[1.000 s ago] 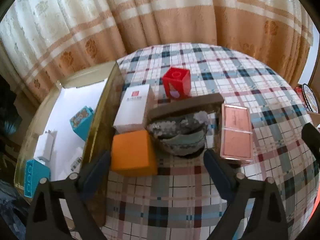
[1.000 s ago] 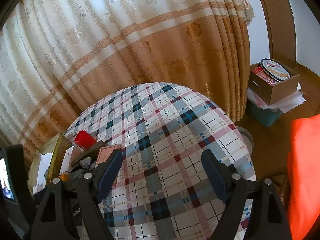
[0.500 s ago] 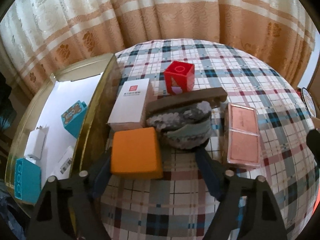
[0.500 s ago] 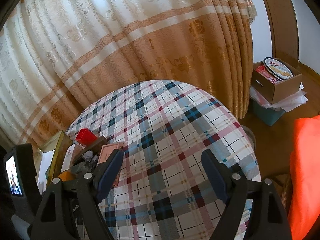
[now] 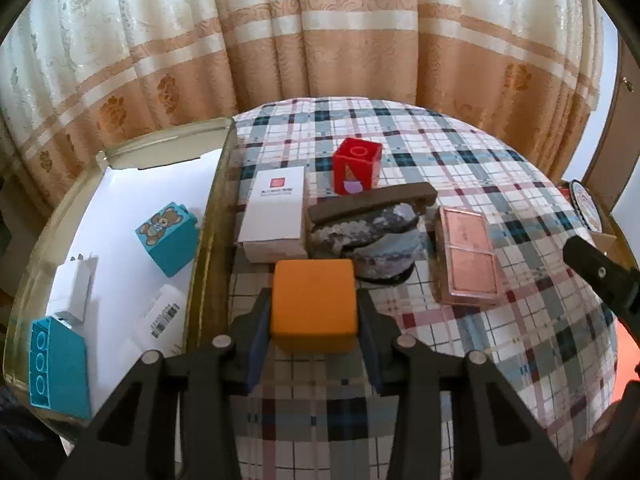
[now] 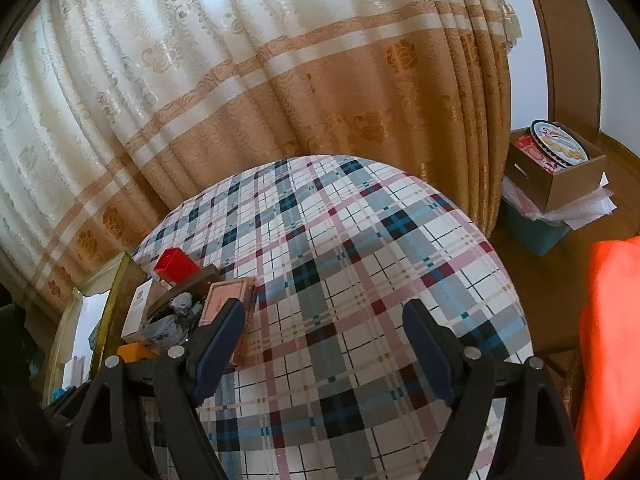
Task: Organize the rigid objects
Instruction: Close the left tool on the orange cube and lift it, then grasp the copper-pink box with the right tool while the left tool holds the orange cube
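Note:
My left gripper (image 5: 314, 332) is shut on an orange block (image 5: 314, 304) that rests on the plaid table (image 5: 500, 184), its fingers pressed on both sides. Behind the block lie a white box (image 5: 276, 210), a red block (image 5: 356, 164), a grey stone-like piece with a brown bar (image 5: 372, 224) and a pink case (image 5: 468, 256). To the left is a gold-rimmed tray (image 5: 208, 216) holding teal blocks (image 5: 168, 236) and white items. My right gripper (image 6: 324, 344) is open and empty above bare tablecloth, right of the pink case (image 6: 224, 300).
A curtain (image 5: 320, 40) hangs behind the table. In the right wrist view a cardboard box with a tin (image 6: 556, 160) stands on the floor at right, and orange-red fabric (image 6: 612, 340) fills the right edge. The table's round edge falls off to the right.
My left gripper moved forward and to the left, and its fingers closed around the orange block. The right gripper stayed open and shifted only slightly.

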Demonstrator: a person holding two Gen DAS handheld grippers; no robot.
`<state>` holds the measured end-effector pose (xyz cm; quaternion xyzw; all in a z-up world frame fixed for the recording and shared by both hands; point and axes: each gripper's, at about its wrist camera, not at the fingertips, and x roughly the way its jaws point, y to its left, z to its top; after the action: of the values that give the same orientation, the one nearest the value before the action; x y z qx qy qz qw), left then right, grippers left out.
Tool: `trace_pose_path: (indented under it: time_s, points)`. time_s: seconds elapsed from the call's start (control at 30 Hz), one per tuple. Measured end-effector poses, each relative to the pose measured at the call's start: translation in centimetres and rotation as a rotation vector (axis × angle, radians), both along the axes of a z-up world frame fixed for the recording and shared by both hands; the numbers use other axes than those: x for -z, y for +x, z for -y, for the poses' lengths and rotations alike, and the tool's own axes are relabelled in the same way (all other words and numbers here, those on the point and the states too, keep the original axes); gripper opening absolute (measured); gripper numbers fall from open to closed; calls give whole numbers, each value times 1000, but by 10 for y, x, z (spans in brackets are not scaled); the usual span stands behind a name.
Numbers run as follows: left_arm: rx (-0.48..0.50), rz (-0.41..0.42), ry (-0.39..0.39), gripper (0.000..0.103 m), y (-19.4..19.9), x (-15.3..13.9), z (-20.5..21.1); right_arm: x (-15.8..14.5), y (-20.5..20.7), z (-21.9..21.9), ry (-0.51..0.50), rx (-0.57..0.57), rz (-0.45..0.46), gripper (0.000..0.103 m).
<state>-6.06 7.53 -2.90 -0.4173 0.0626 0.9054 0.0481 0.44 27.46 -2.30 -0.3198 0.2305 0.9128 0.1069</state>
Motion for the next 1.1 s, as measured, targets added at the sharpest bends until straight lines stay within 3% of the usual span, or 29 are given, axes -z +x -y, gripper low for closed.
trace_pose_path:
  time_s: [0.1, 0.2, 0.3, 0.33, 0.4, 0.43, 0.6, 0.8, 0.93, 1.1]
  points:
    - [-7, 10, -37, 46, -7, 2, -4, 1, -2, -1, -10, -4, 3, 83]
    - [12, 31, -68, 62, -11, 6, -14, 3, -4, -2, -24, -9, 14, 83]
    - [17, 6, -102, 61, -10, 10, -18, 3, -5, -1, -26, -17, 16, 83]
    - [15, -1, -95, 54, -9, 9, -16, 3, -5, -1, -24, -20, 16, 83]
    - [-1, -30, -74, 41, -10, 5, -8, 4, -6, 0, -20, -24, 21, 83]
    - [12, -31, -54, 40, -10, 4, -5, 4, -7, 1, -19, -25, 22, 83]
    - [50, -22, 40, 39, -2, -3, 6, 3, -8, 2, -14, -29, 27, 83]
    - [136, -151, 219, 39, 31, -26, 38, -1, -18, 14, 6, -62, 39, 83]
    - [142, -232, 274, 39, 41, -41, 55, -3, -33, 35, 54, -101, 64, 83]
    - [108, -246, 293, 39, 38, -48, 70, 8, -60, 61, 97, -142, 149, 83]
